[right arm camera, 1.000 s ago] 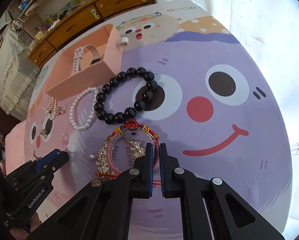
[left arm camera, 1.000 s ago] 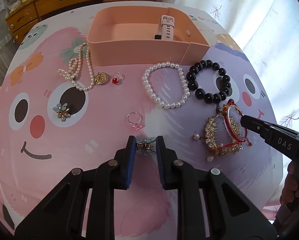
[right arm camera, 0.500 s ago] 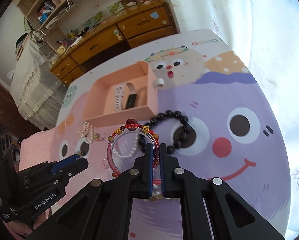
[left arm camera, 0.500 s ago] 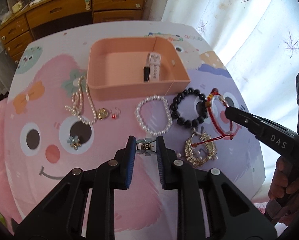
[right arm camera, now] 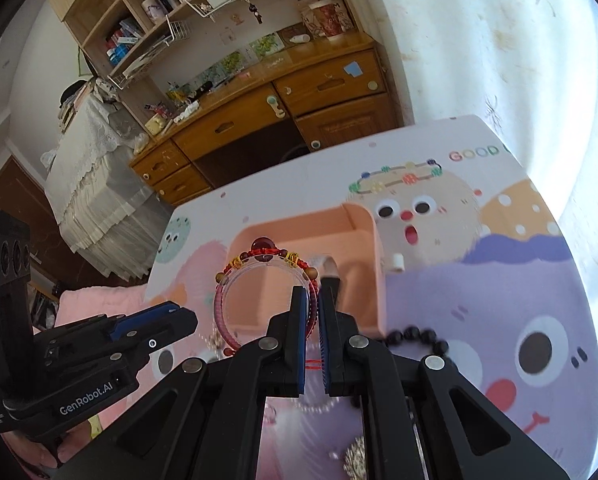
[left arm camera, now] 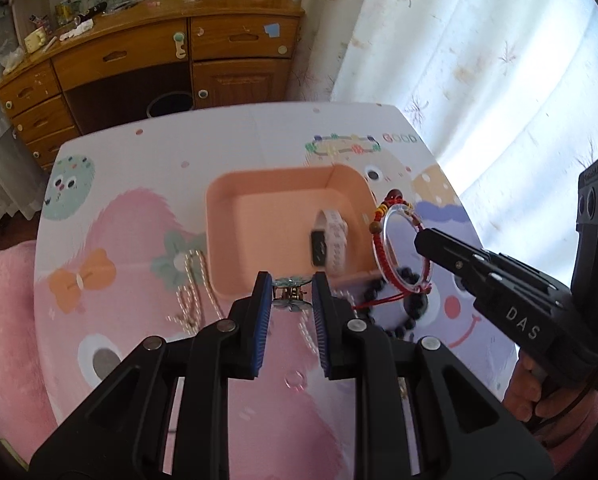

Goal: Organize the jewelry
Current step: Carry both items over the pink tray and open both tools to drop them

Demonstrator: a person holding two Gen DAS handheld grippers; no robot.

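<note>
My left gripper [left arm camera: 289, 294] is shut on a small teal and gold flower hair clip [left arm camera: 290, 295], held in the air near the front wall of the pink tray [left arm camera: 235, 240]. A white watch [left arm camera: 331, 246] lies in the tray. My right gripper [right arm camera: 313, 308] is shut on a red cord and clear bangle bracelet [right arm camera: 235, 276], held upright in the air by the tray's right side; the bracelet also shows in the left wrist view [left arm camera: 383, 240]. The right gripper's body [left arm camera: 499, 292] is at the right there.
A pearl necklace [left arm camera: 191, 292], a pearl bracelet [left arm camera: 307, 332], a black bead bracelet [left arm camera: 411, 308] and a pink ring [left arm camera: 294, 380] lie on the cartoon mat [left arm camera: 139, 220]. A gold bracelet [right arm camera: 355, 456] lies below the right gripper. A wooden dresser [left arm camera: 139, 64] stands beyond the table.
Both grippers have risen and moved toward the tray, each carrying its piece. The red bracelet has been lifted off the gold bracelet and now hangs beside the tray.
</note>
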